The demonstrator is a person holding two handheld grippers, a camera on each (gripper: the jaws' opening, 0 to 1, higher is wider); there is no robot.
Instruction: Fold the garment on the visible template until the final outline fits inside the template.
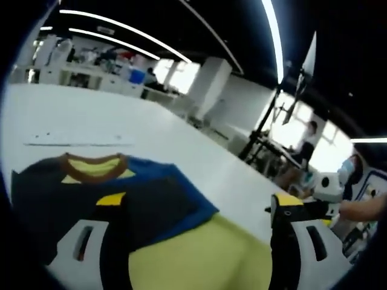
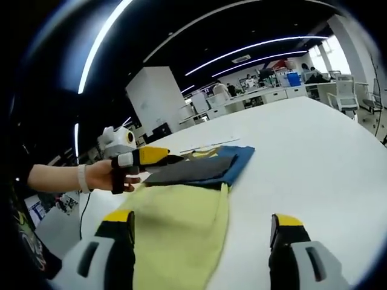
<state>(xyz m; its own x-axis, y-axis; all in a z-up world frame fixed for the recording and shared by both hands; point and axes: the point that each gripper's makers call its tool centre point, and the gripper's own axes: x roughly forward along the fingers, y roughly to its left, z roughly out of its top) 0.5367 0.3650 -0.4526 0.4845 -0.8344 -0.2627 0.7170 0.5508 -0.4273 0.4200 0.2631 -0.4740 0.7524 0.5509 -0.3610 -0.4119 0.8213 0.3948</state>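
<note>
The garment (image 1: 181, 254) lies flat on the white table (image 1: 91, 109). It has a yellow body, dark navy and blue upper parts and a brown collar (image 1: 91, 166) at the far end. My left gripper (image 1: 199, 199) is open low over it, its left jaw above the dark fabric and its right jaw past the garment's right edge. In the right gripper view the garment (image 2: 181, 217) stretches away, a dark panel (image 2: 187, 171) folded over its top. My right gripper (image 2: 201, 219) is open at the yellow hem. The left gripper (image 2: 151, 158), held by a hand, hovers at the garment's far left.
A thin pale strip (image 1: 78, 140) lies on the table just beyond the collar, also visible as a line (image 2: 205, 145). A hand (image 1: 363, 208) shows at the right edge. Desks, chairs and a dark stand (image 1: 260, 139) sit beyond the table (image 2: 314, 151), which is bare to the right.
</note>
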